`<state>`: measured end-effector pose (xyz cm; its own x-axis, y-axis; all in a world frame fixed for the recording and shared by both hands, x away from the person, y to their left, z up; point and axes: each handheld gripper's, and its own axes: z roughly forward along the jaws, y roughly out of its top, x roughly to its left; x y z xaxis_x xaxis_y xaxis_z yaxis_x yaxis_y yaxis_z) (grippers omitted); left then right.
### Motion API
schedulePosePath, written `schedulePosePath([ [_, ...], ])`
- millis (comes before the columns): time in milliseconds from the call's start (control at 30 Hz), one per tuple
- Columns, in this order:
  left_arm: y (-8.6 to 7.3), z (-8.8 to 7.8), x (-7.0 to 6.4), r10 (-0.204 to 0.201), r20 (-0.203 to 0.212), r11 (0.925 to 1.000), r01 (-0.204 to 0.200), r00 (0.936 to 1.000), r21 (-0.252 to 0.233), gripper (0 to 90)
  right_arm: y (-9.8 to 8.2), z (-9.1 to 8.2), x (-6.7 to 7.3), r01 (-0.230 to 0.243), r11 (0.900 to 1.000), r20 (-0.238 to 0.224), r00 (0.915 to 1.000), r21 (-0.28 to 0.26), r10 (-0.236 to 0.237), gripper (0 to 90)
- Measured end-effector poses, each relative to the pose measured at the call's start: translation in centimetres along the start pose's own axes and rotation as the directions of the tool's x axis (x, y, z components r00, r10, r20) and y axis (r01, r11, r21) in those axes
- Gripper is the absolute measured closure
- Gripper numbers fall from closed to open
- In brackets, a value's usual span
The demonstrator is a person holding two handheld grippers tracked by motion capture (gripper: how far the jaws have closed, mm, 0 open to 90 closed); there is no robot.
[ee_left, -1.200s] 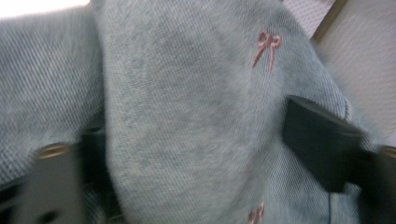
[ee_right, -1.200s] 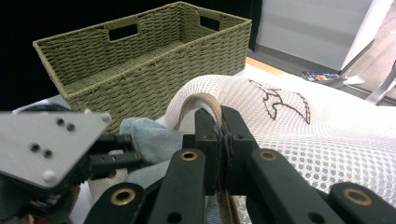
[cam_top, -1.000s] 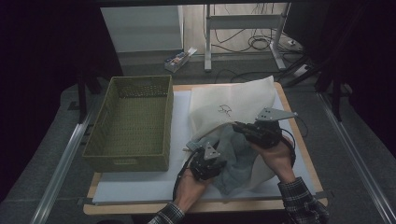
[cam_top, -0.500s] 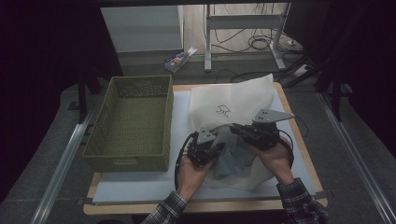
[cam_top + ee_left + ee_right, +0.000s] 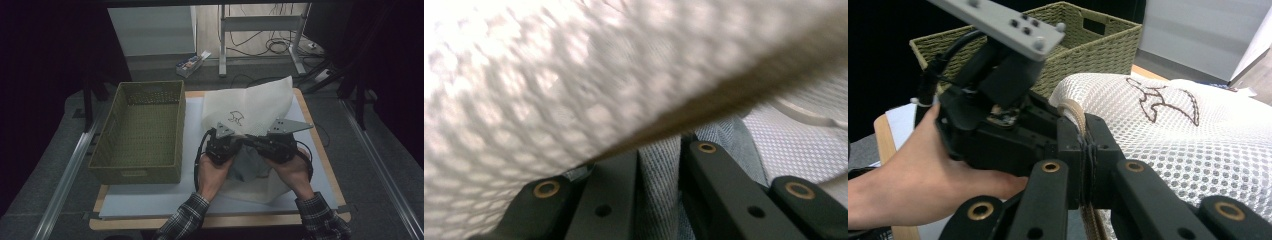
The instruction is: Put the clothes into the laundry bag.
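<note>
A white mesh bag [image 5: 260, 105] with a dark drawn emblem lies on the table's right half. Its tan-edged opening faces the person. A grey-blue denim garment [image 5: 247, 167] is bunched at that opening, between the two hands. My left gripper [image 5: 231, 141] is shut on a fold of the denim [image 5: 659, 170], and the bag's mesh [image 5: 549, 75] hangs over its jaws. My right gripper [image 5: 1083, 130] is shut on the bag's tan rim [image 5: 1075, 112], close beside the left gripper [image 5: 998, 100]. The two grippers almost touch.
A green wicker basket [image 5: 140, 165] stands on the left half of the pale table mat [image 5: 150, 200]. Beyond the table's far edge are a small box [image 5: 192, 62] on the floor, desk legs and cables. Metal rails run along both sides.
The left gripper has moved away from the table's front edge towards the bag's opening, bringing the denim with it, and now sits beside the right gripper. The right gripper has hardly moved.
</note>
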<state>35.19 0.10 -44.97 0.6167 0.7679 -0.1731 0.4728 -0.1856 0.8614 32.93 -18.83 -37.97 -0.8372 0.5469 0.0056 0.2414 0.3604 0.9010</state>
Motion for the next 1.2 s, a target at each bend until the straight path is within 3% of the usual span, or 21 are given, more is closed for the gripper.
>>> schedulePosePath([
  [200,-0.3,1.2,0.4,-0.007,-0.051,0.9998,0.008,0.9986,0.016,84.9,0.0,0.3,0.4,0.013,1.0,-0.01,0.9999,0.017,-0.012,86.0],
  [300,-0.7,1.6,0.9,-0.014,-0.037,0.9996,0.015,0.9992,0.022,82.2,-0.1,0.4,0.4,0.012,1.0,-0.009,0.9999,0.023,-0.012,86.0],
  [400,-0.7,1.3,1.0,-0.012,0.003,0.9994,0.011,0.9999,0.033,69.4,-0.3,0.5,0.1,0.006,1.0,-0.008,0.9999,0.029,-0.006,86.0],
  [433,-0.7,1.0,1.0,-0.012,0.034,0.9994,0.011,0.9993,0.034,65.6,-0.3,0.5,0.0,0.007,1.0,-0.007,1.0,0.027,-0.007,85.9],
  [533,-0.7,0.2,0.7,0.001,0.056,0.9992,-0.003,0.9984,0.041,56.9,-0.3,0.5,-0.2,0.006,1.0,-0.002,1.0,0.026,-0.006,85.8],
  [933,-1.9,-2.6,-1.1,0.071,0.093,0.9966,-0.075,0.9931,0.036,34.0,-0.6,0.5,-0.5,-0.002,1.0,0.008,1.0,0.026,0.002,85.3],
  [1067,-3.2,-2.9,-1.6,0.09,0.101,0.9948,-0.094,0.9908,0.039,25.9,-0.6,0.5,-0.7,-0.01,1.0,0.01,0.9999,0.025,0.01,85.3],
  [1200,-5.9,-2.5,-2.0,0.117,0.083,0.9924,-0.119,0.9897,0.029,18.0,-0.6,0.5,-0.7,-0.011,1.0,0.011,0.9999,0.025,0.01,85.3],
])
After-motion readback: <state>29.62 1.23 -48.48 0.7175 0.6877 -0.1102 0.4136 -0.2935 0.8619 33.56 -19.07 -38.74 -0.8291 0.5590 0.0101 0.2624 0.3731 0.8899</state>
